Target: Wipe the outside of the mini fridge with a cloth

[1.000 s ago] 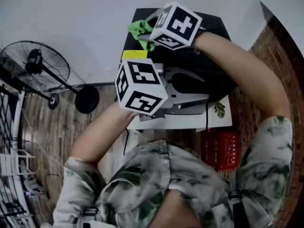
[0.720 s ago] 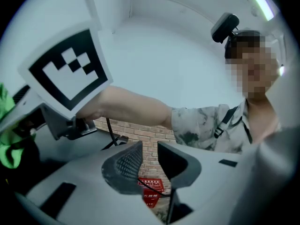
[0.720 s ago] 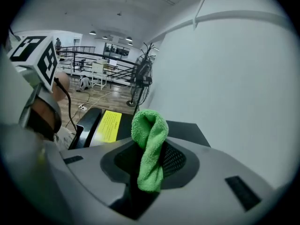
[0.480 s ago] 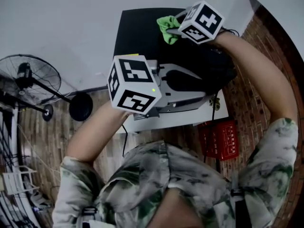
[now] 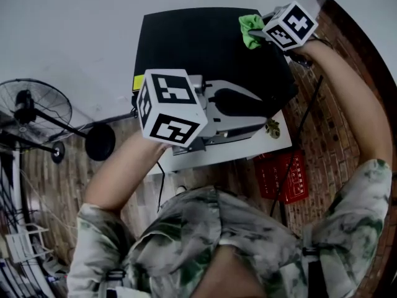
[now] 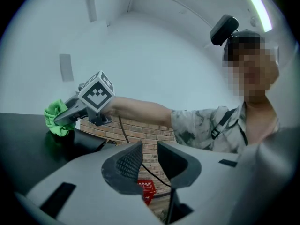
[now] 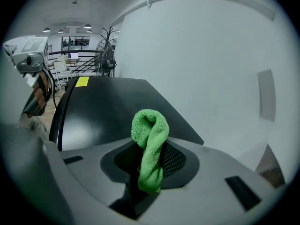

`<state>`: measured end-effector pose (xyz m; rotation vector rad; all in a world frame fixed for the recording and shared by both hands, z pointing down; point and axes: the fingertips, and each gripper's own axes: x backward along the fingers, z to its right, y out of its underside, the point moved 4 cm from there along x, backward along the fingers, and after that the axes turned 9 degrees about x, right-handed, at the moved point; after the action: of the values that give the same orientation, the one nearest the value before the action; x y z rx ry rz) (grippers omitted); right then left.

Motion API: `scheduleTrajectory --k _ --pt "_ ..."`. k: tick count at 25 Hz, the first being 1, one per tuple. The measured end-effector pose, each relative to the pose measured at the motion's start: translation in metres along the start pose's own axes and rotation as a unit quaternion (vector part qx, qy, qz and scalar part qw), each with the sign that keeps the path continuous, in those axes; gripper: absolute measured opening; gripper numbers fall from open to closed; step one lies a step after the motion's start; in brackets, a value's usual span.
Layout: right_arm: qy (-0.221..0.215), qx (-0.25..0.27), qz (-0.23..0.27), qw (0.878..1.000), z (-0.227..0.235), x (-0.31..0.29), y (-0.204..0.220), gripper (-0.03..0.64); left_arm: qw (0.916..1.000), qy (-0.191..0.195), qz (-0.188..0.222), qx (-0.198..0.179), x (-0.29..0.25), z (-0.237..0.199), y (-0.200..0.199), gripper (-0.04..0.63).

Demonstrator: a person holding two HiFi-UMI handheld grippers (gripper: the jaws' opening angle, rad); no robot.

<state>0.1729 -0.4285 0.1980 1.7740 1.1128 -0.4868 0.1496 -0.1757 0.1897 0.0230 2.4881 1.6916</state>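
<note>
**First:** White wall [image 5: 74, 36] behind and brickwork [image 5: 329, 110] to your right. You stood over the mini fridge [image 5: 192, 42], with its black top facing up at you.

**Second:** Your right gripper [image 7: 152, 161] was pinching the green cloth [image 7: 150, 144]. The jaws were closed on its folded middle, so a loop stuck out past them.

**First:** You had that cloth down on the fridge top, near the back right corner and close to the wall.

**Second:** Your left gripper [image 6: 150, 161] was held over the front edge of the fridge. Its jaws stood a narrow gap apart with nothing between them. Through that gap you could see brick and a red crate [image 6: 146, 191] on the floor.

**First:** A yellow label [image 7: 82, 81] sat at the corner of the top farthest from your right gripper. A standing fan [image 5: 37, 113] was on the plank floor, well off to your left.
</note>
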Motion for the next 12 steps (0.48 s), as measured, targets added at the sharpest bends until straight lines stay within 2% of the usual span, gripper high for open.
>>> scheduleTrajectory --k 2,6,12 --pt "0.002 0.005 0.008 1.000 0.003 0.003 -0.011 0.117 1.0000 0.003 0.001 0.001 0.000 0.000 0.000 0.107" --pt "-0.003 0.030 0.047 0.998 0.001 -0.007 -0.060 0.117 1.0000 0.004 0.007 0.003 0.000 -0.001 0.001 0.107" --pt "-0.031 0.111 0.084 0.990 -0.043 -0.046 -0.161 0.117 1.0000 -0.003 0.004 0.003 0.007 0.003 0.004 0.107"
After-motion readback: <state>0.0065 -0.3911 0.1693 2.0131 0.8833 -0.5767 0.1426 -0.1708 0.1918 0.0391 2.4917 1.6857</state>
